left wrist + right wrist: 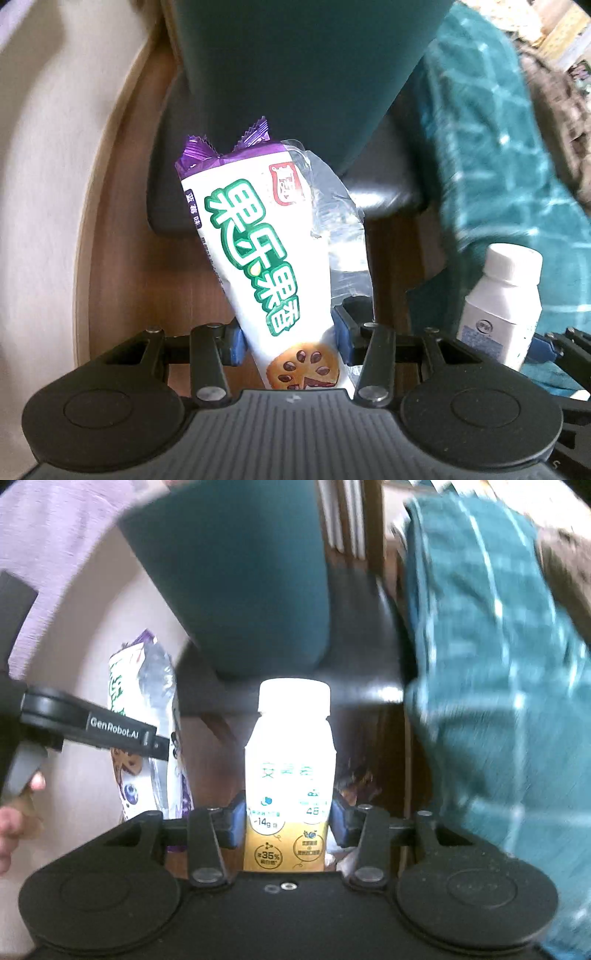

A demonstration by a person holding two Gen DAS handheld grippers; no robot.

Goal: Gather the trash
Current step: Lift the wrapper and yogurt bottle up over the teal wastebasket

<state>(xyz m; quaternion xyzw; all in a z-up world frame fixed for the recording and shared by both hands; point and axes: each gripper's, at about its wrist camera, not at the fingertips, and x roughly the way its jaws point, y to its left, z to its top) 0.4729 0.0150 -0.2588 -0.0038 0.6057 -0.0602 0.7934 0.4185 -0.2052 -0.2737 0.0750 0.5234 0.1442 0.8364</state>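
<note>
The left gripper (288, 341) is clamped on a snack wrapper (258, 258) — white with green lettering and a purple crimped top — with both blue pads pressed into its lower half. The wrapper stands up and leans a little left; its bottom end is hidden behind the gripper body. A clear, crinkled film clings to its right side, and its outline is hard to follow against the blur.

The right gripper (288, 825) pinches a small white yogurt bottle (290, 775) with a white cap, upright, pads touching both sides just above the yellow band. The upper label is washed out by glare, so most of the print cannot be read. The bottle's base is hidden behind the gripper.

Ahead of both, a dark teal bin (236, 572) tilts toward the cameras — its rim is cut off at the top of each view. A teal checked cloth (498, 701) on the right is smeared by motion. At the right-wrist view's left edge, the other gripper shows side-on, with fingertips of a hand (11, 823) partly cut off.
</note>
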